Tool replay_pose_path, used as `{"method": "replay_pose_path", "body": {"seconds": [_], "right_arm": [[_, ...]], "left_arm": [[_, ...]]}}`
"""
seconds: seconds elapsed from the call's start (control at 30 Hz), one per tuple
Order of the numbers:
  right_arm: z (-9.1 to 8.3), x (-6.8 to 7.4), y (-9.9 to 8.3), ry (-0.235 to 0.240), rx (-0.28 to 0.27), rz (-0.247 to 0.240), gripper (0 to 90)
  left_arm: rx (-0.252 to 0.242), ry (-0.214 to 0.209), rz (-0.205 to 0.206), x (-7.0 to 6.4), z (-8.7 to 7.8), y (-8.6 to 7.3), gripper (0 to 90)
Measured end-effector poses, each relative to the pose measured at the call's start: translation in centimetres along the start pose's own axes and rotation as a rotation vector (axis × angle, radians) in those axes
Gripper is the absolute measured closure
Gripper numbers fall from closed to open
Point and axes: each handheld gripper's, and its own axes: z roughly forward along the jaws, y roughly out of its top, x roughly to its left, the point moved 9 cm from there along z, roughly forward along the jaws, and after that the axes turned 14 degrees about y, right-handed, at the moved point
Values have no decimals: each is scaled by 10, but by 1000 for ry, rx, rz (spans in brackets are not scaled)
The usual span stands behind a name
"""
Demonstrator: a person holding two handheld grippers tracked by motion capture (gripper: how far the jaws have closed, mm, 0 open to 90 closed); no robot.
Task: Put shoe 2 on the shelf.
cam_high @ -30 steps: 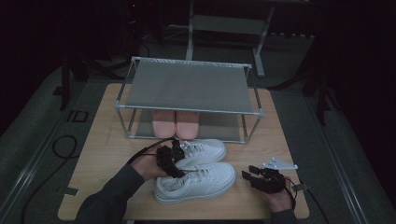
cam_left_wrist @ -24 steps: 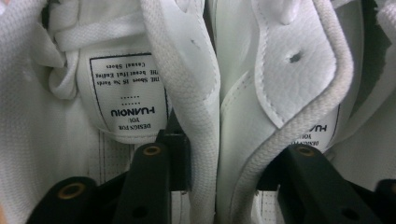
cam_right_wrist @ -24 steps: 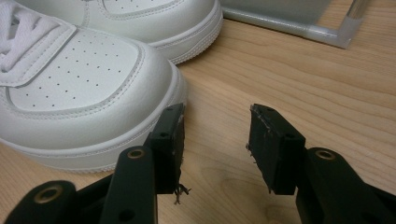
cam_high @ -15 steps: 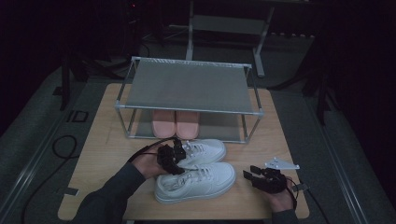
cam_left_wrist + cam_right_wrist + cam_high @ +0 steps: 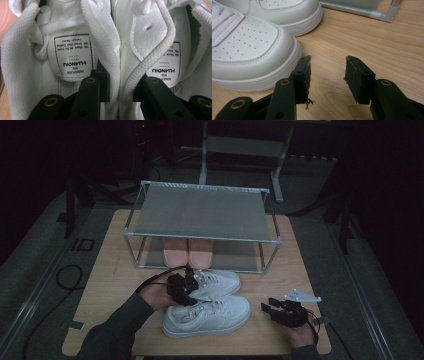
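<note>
left gripper (image 5: 184, 289) jaws clamp sneakers' (image 5: 207, 316) collars | right gripper (image 5: 327, 75) jaws apart | wooden table (image 5: 110, 285), dark room

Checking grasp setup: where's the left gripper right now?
In the high view the left gripper sits left of centre at the heel ends of the two white sneakers, in front of the shoe rack; its jaws pinch their adjoining collars together.

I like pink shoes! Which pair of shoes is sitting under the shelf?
The pink pair, side by side on the shoe rack's bottom level. The white sneakers sit out on the table in front, by the left hand-held gripper.
</note>
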Motion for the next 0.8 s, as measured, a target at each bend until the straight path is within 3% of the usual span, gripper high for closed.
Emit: {"method": "replay_pose_path", "body": {"seconds": [0.13, 0.8], "right_arm": [[-1, 0, 0, -1, 0, -2, 547], [-1, -3, -1, -4, 0, 2, 547]], "left_arm": [[-2, -13, 0, 0, -4, 0, 763], [-19, 14, -20, 14, -28, 0, 761]]}}
